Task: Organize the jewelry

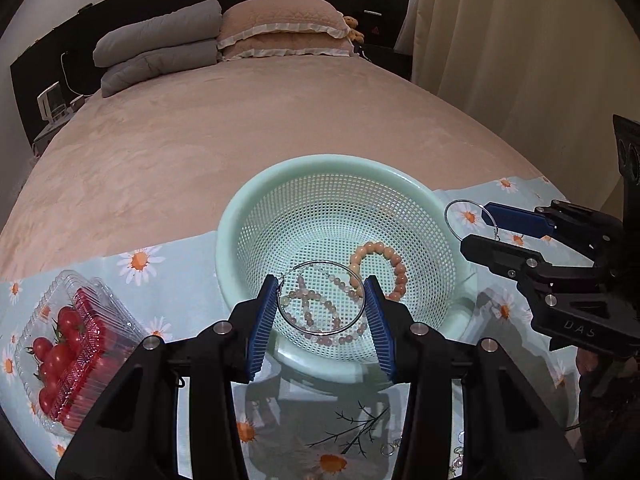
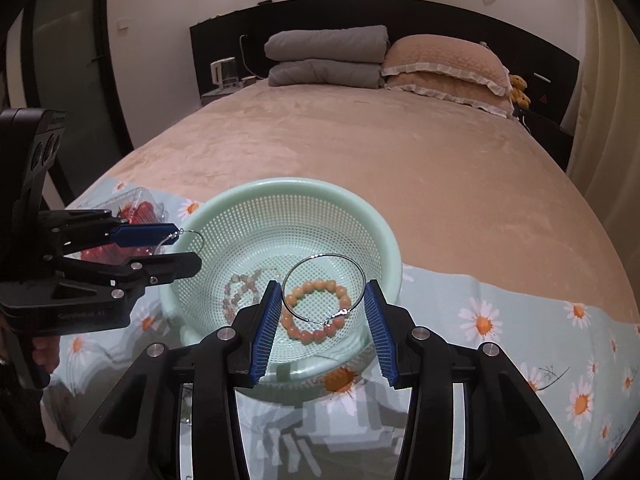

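A mint green mesh basket (image 1: 280,196) (image 2: 384,232) stands on a daisy-print cloth at the foot of the bed. Inside lie an orange bead bracelet (image 1: 396,268) (image 2: 296,330) and a pale pink bead strand (image 1: 340,280) (image 2: 236,294). My left gripper (image 1: 322,306) (image 2: 182,250) holds a large silver hoop (image 1: 288,316) (image 2: 198,238) across its blue pads, above the basket's near left side. My right gripper (image 2: 324,302) (image 1: 476,226) holds a second silver hoop (image 2: 304,268) (image 1: 454,204) across its pads, over the basket's right rim.
A clear plastic box of cherry tomatoes (image 1: 64,344) (image 2: 138,210) sits left of the basket. Small silver jewelry pieces (image 1: 390,448) lie on the cloth near me. The daisy cloth (image 2: 520,320) ends at the pink bedspread (image 1: 200,140); pillows lie far behind.
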`<state>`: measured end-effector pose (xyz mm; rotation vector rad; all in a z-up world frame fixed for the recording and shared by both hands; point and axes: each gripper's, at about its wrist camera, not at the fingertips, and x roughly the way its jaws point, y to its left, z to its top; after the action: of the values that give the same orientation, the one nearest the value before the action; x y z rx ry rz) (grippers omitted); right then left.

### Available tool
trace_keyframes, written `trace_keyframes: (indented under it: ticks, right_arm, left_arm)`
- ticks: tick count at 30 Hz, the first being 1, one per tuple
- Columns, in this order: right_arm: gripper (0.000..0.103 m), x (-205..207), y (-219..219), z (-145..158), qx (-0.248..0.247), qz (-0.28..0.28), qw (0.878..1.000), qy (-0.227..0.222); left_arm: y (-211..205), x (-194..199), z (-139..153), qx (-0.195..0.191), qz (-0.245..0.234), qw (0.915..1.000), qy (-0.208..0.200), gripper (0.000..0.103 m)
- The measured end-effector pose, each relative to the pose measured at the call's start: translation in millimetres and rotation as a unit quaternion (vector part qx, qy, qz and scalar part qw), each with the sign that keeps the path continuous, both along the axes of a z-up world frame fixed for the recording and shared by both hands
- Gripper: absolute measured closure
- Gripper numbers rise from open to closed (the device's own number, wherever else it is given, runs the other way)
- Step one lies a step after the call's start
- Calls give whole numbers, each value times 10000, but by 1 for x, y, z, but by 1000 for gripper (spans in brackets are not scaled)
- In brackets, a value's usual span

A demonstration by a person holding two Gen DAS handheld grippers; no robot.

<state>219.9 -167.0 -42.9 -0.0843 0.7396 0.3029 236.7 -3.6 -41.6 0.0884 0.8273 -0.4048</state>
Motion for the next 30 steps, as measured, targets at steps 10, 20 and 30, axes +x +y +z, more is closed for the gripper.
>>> trace_keyframes:
  ticks: [10,20,30]
  right_arm:
    - [17,-1,-26,-3,428,-555,9975,-29]
    - [16,-38,-27,6,302,-612,9977,-50]
    - [16,-83,-20,-28,-9,-20,9998,185]
  left_arm:
    - [23,-5,9,29,639,9978,-183,6]
    - [52,-34,2,352,912,9952,-10,6]
    - [58,-79,-36,580,655,9957,297,6]
